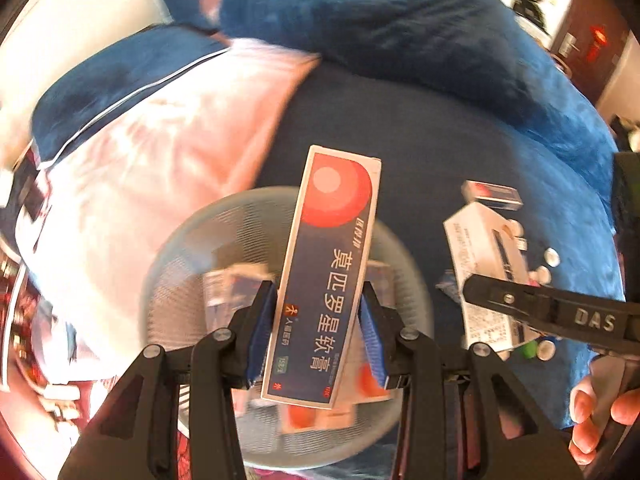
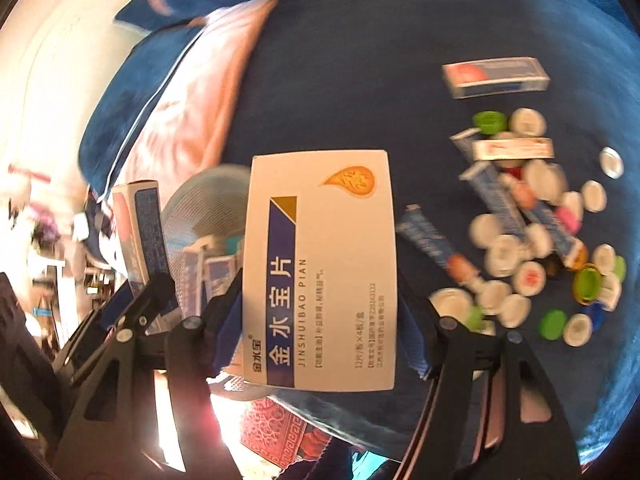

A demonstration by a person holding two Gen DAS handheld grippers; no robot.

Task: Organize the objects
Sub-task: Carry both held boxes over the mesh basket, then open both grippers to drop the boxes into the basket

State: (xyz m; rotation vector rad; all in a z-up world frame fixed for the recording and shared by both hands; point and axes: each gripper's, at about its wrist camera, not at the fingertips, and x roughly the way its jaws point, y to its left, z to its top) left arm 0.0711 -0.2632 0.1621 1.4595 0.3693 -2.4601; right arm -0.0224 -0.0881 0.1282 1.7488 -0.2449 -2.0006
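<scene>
Left wrist view: left gripper [image 1: 320, 332] is clamped on a long navy-and-red cardboard ointment box [image 1: 324, 276], blue pads pressing both long sides near its lower end. Box hangs right above the round pale-blue mesh basket [image 1: 168, 264], which already has other boxes in it, so prob. it's held here for dropping in. Long axis runs away from the camera, red-circle end far, leaning slightly right. Basket sits on the dark blue bedspread [image 1: 420, 132], near the pink pillow [image 1: 180, 140]. Right gripper's finger crosses from the right edge.

Right wrist view: right gripper [image 2: 320, 316] grips a wide white cardboard tablet box w/ blue stripe [image 2: 320, 268] by its two side edges, above the bedspread just right of the basket, likely next in line. Long axis points away from the camera, orange-drop end far. Loose tubes & caps [image 2: 532, 232] lie scattered toward the bedspread's right edge, still unsorted.
</scene>
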